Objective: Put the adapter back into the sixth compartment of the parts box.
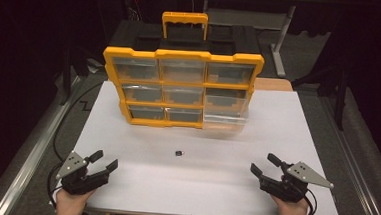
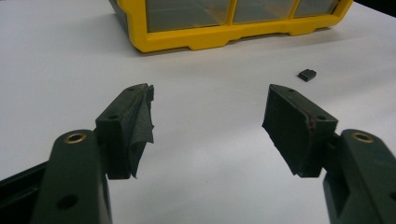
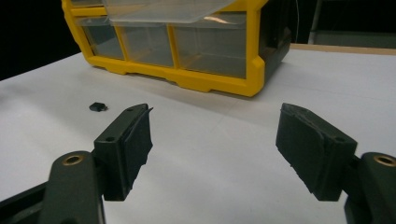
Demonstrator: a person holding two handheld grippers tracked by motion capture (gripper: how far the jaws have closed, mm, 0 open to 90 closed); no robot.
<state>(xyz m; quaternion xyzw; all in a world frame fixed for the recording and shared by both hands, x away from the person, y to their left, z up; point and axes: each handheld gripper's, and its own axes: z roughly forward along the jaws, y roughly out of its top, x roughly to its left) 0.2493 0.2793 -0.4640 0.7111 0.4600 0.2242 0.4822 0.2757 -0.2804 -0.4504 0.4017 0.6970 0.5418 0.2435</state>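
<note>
A yellow organiser (image 1: 181, 87) with clear drawers and a carry handle stands upright at the back of the white table (image 1: 198, 188). Its lower right drawer (image 1: 225, 109) is pulled out. A small black part (image 1: 179, 152) lies on the table in front of it, also seen as the small black part (image 2: 307, 74) and the small black part (image 3: 97, 106). My left gripper (image 1: 103, 160) rests open at the near left, nothing between its jaws. My right gripper (image 1: 264, 164) rests open at the near right, also holding nothing. The left gripper (image 2: 208, 121) and right gripper (image 3: 215, 135) both aim toward the organiser.
A wooden board edge (image 1: 275, 84) shows behind the organiser's right side. Metal rails (image 1: 25, 162) run along the table's left and right. A black cable (image 1: 73, 113) trails off the left edge. Bare table spreads between the grippers and the organiser.
</note>
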